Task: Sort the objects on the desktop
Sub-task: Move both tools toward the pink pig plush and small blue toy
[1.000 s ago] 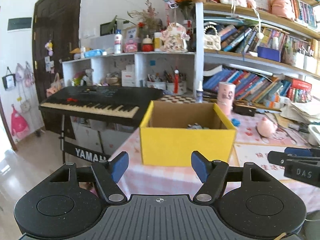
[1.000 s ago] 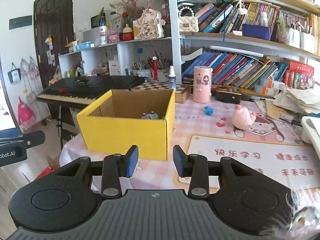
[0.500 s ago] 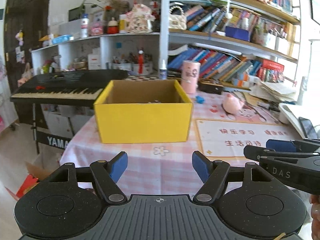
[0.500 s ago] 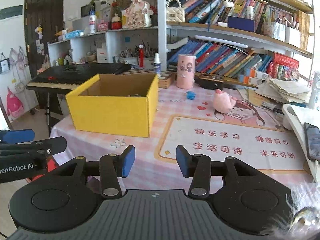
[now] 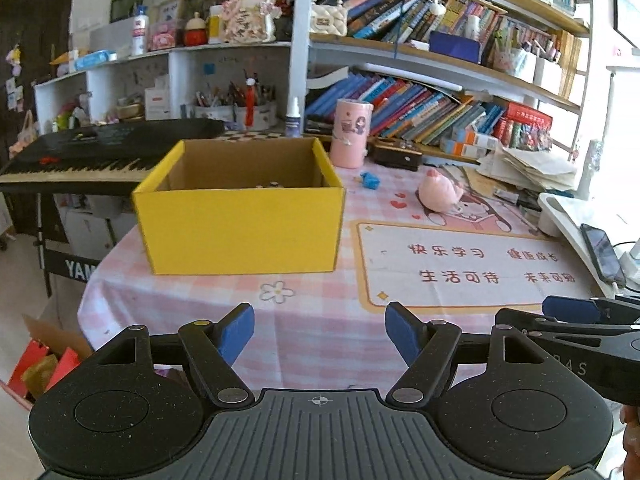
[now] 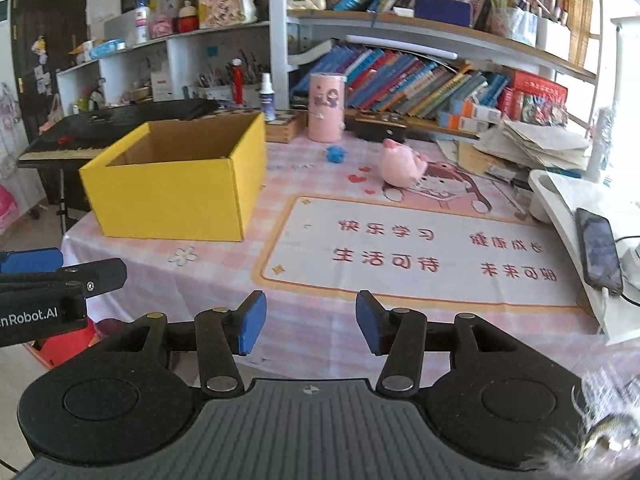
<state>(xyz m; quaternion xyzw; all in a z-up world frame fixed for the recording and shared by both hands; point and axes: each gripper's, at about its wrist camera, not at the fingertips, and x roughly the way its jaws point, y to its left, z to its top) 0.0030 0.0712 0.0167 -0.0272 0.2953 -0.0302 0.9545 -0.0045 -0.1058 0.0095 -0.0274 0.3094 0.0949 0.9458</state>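
Observation:
A yellow cardboard box (image 5: 240, 228) (image 6: 176, 196) stands open on the left of the pink checked table, with small items barely visible inside. A pink plush pig (image 5: 440, 194) (image 6: 402, 164) and a small blue toy (image 5: 370, 180) (image 6: 335, 154) lie behind it, near a pink cup (image 5: 352, 134) (image 6: 326, 106). My left gripper (image 5: 319, 334) is open and empty above the table's front edge. My right gripper (image 6: 307, 322) is open and empty too, to the right of the left one.
A printed desk mat (image 6: 420, 248) covers the table's right part. A white stand with a phone (image 6: 598, 250) is at the right edge. Bookshelves (image 5: 440, 112) and papers (image 6: 540, 144) line the back. A black keyboard (image 5: 92, 152) stands left of the table.
Both grippers have pulled back from the yellow box and swung right, so more of the table and mat shows. The right gripper's jaws have opened wider.

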